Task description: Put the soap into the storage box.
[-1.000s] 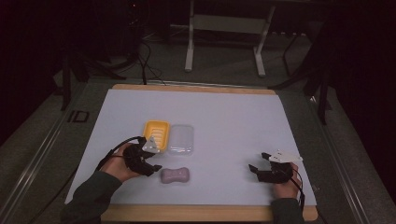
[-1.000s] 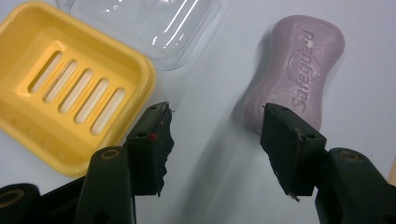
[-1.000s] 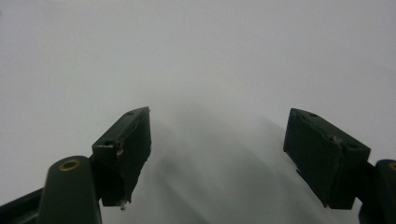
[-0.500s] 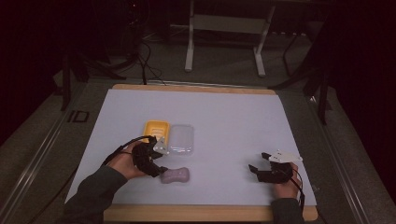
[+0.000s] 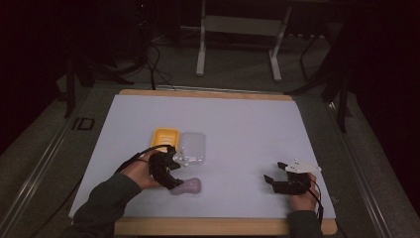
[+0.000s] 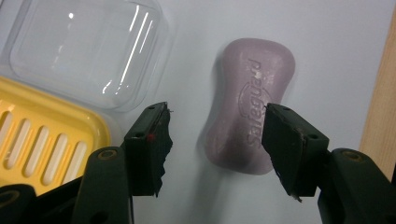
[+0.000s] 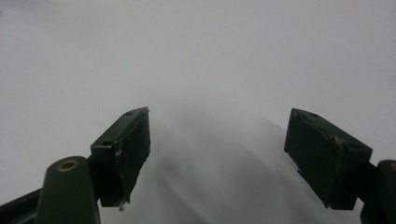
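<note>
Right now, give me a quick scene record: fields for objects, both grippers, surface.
soap: pale purple bar, flat on the sheet, between the left fingers, not visibly pressed
soap dish: yellow slotted tray with clear lid lying beside it
left gripper: open, poised over the soap
right gripper: open, nothing between fingers
surface: white sheet on wooden board

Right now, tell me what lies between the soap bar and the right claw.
Nothing: in the high view the stretch of white table sheet between the pink soap bar and the right claw is bare.
</note>
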`<state>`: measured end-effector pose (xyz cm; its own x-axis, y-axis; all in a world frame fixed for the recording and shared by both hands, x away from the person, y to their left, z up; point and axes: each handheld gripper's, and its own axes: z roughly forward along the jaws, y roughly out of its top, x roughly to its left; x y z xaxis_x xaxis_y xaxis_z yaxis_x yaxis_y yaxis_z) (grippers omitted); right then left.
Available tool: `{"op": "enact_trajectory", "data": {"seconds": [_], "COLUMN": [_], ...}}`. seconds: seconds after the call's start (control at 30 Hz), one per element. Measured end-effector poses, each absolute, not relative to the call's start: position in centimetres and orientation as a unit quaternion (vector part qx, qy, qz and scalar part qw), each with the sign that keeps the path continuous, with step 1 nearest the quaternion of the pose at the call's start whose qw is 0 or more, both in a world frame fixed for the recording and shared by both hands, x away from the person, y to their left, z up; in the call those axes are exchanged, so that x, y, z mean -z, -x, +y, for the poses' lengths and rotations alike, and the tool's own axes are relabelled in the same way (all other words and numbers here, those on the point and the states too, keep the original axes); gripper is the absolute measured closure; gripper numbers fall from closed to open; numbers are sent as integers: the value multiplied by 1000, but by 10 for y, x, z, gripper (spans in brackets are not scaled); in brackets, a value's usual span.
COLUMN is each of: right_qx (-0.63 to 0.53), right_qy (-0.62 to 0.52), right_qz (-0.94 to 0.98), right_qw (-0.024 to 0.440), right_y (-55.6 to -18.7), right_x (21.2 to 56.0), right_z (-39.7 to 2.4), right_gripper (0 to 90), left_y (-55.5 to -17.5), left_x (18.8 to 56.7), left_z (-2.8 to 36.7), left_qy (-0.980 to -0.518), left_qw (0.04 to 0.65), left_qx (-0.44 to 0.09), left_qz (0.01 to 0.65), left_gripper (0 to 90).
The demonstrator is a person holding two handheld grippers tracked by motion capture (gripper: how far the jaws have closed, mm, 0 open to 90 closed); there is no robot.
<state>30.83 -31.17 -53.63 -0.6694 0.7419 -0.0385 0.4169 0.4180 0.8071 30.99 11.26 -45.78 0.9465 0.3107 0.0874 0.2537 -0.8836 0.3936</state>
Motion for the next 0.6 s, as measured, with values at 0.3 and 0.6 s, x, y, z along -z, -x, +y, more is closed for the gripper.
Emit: {"op": "enact_trajectory", "data": {"seconds": [0.3, 0.6], "right_qx": [-406, -407], "right_qy": [-354, -353], "right_qz": [818, 818], "right_qw": [200, 200], "right_y": [-308, -308], "right_x": [536, 536], "right_z": [-312, -312], "right_gripper": [218, 218], "left_y": [-313, -315], "left_x": [456, 455], "left_z": [102, 92], "left_qy": [-975, -978], "left_qw": [167, 158], "left_qx": [-72, -62], "left_qz": [128, 119], "left_gripper": [412, 375]}}
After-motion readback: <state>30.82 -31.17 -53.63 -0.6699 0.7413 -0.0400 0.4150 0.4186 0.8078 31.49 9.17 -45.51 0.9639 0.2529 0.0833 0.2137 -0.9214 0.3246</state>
